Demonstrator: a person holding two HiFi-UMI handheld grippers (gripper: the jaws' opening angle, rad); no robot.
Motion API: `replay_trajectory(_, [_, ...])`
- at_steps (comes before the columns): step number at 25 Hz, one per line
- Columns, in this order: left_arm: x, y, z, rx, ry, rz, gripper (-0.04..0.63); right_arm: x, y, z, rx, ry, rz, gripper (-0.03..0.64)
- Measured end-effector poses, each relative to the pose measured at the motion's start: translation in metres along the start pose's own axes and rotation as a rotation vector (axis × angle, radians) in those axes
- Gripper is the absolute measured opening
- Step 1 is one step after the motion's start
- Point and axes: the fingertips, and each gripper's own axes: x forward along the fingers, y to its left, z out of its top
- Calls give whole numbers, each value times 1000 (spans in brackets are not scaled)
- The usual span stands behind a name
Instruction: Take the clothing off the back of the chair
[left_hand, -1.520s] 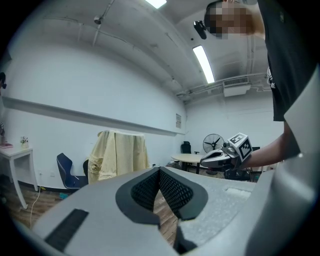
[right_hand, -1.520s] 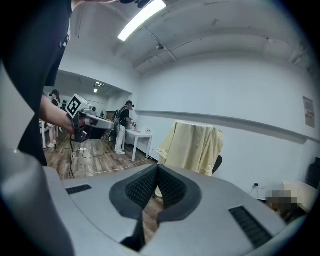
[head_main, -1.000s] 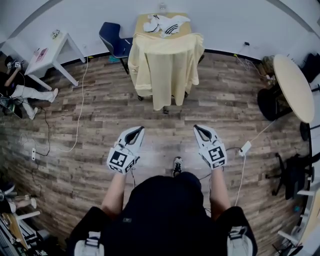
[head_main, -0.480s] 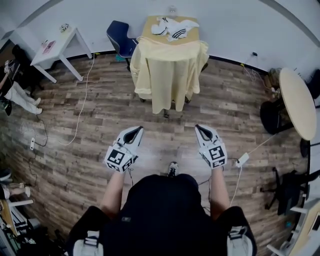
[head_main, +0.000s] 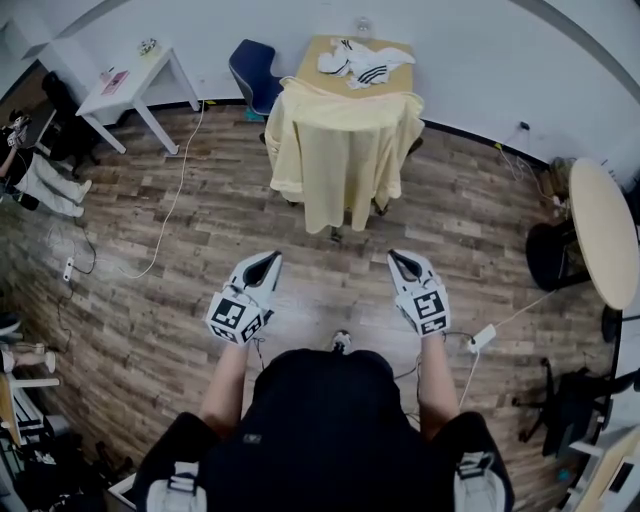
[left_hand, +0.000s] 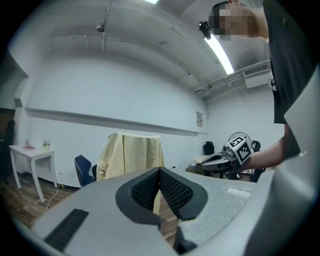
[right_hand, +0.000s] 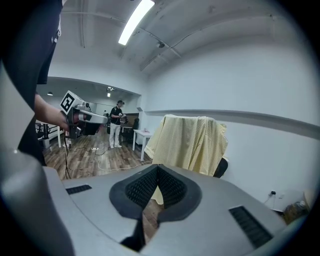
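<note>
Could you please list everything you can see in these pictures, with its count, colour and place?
yellow garment: one, pale yellow, draped over the back of a chair straight ahead
chair: one, dark, mostly hidden under the garment
wooden table: one, tan, against the wall behind the chair
striped clothing: one heap, white with black stripes, on the wooden table
blue chair: one, dark blue, left of the wooden table
white table: one, white, far left by the wall
round table: one, beige, right edge
power strip: one, white, on the wood floor at right
left gripper: one, grey, shut, empty
right gripper: one, grey, shut, empty
</note>
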Motion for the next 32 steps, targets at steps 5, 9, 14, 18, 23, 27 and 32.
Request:
replay_trajectory(5, [5, -7, 2, -4, 8, 33, -2, 0, -14, 0, 8, -21, 20, -5])
replay_trajectory(9, [11, -9, 3, 1, 9, 48, -2, 1, -22, -2, 18, -32, 31, -5])
replay_trajectory(14, [15, -11, -2, 5, 19, 56, -2, 2, -26, -7, 31, -30, 32, -6])
replay_trajectory(18, [18, -10, -4, 5, 22, 61, -2, 6, -26, -12, 36, -24, 44, -6])
replay_trajectory(23, [19, -4, -2, 3, 27, 53, -2, 8, -29, -8, 40, -25, 28, -6])
replay_trajectory(27, [27, 14, -3, -4, 22, 45, -2, 17, -32, -7, 39, -8, 11, -6])
replay_trajectory(32, [43, 37, 1, -1, 12, 28, -2, 33, -43, -3, 48, 2, -15, -6])
